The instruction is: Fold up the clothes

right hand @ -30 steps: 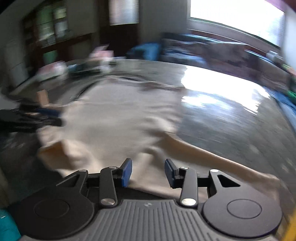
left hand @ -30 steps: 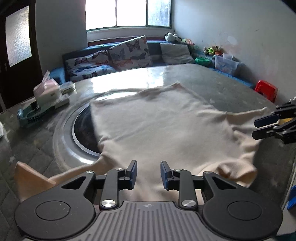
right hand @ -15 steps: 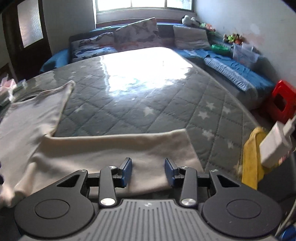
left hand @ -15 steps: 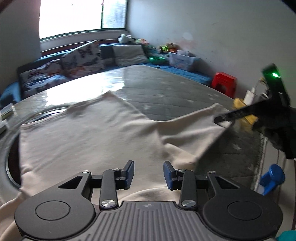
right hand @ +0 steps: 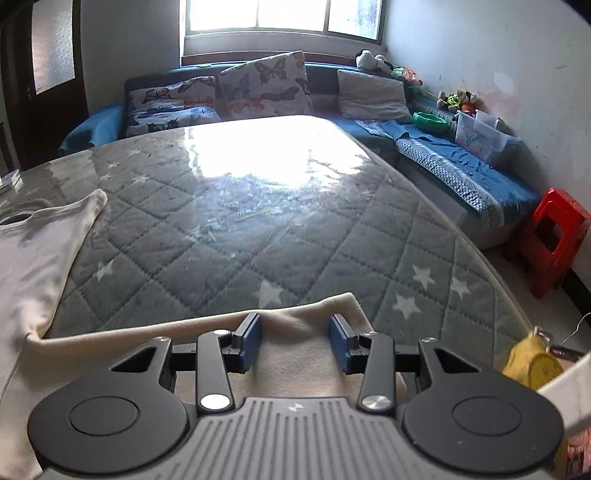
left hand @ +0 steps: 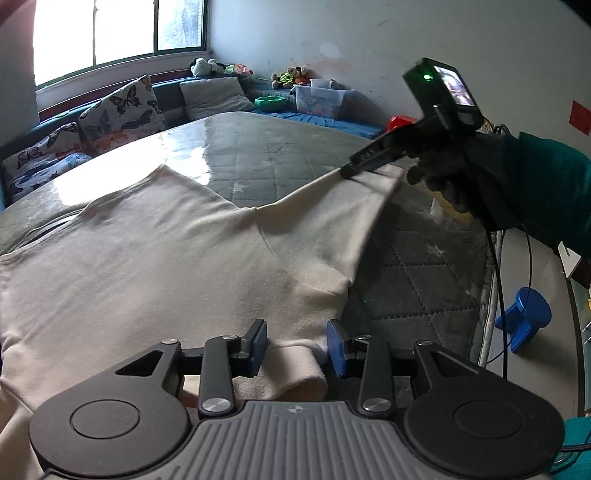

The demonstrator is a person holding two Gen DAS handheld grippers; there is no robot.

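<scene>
Quilted table (right hand: 295, 240): one shirt (left hand: 166, 258), two tongs (left hand: 296, 347).

Daylight enters through the window (right hand: 280, 16), overexposed at 12 o'clock in the right wrist view and at 11 o'clock in the left. Strong glare whites out the quilted counter (right hand: 273, 155) beneath it. Both frames sharp; fisheye bending and dark vignetting at corners. Wall (left hand: 369, 40) evenly lit, shadows soft.
</scene>
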